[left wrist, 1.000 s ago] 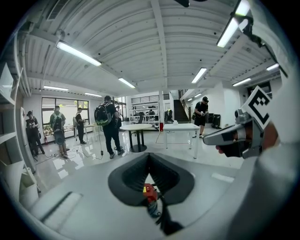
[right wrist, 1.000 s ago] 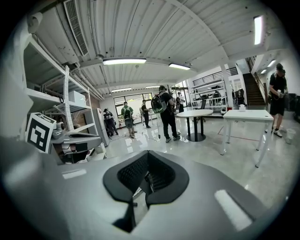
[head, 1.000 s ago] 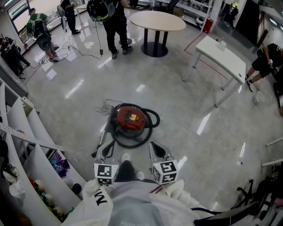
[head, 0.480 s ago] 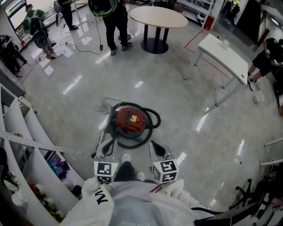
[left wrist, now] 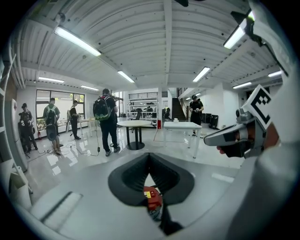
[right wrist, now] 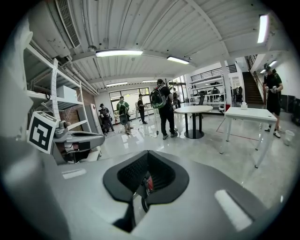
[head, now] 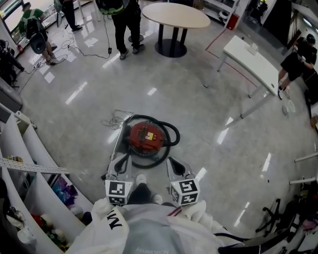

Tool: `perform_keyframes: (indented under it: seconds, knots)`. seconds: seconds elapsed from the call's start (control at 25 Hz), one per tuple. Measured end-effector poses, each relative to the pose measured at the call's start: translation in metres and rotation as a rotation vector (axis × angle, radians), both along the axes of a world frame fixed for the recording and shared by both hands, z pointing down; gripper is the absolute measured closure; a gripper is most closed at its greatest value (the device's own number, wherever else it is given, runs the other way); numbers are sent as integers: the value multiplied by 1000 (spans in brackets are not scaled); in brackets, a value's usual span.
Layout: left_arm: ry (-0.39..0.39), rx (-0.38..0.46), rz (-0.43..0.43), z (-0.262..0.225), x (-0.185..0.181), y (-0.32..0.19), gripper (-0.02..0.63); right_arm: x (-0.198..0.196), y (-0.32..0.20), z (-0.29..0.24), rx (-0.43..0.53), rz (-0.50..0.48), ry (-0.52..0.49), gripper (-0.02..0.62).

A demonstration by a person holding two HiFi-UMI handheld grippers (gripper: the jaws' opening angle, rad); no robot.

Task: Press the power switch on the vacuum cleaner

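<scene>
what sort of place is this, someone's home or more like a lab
Most likely an open lab or workshop hall, not a home: a wide polished floor, a round table and white desk, shelves, and people wearing backpacks.

Little can be read here. The round red vacuum cleaner [head: 145, 137] carries a yellow label [head: 148, 135] on its top, its print too small to make out. Nearer the camera than it, bold black letters [head: 113, 221] on the person's white garment [head: 149, 230] look like "MV", though that reading is uncertain.
</scene>
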State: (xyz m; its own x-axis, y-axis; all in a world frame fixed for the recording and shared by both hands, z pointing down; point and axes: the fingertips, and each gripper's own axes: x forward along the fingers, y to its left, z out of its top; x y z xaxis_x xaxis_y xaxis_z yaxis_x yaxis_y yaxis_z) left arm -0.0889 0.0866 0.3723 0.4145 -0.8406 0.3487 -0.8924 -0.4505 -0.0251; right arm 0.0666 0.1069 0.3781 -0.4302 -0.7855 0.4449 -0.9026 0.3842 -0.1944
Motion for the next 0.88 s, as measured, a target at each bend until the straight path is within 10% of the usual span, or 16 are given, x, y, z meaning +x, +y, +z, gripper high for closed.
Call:
perform_keyframes:
  seconds: [0.88]
  knots:
    - [60,-27,21,13,-36,-61,606,-36,-52,0,-21,23,60,595]
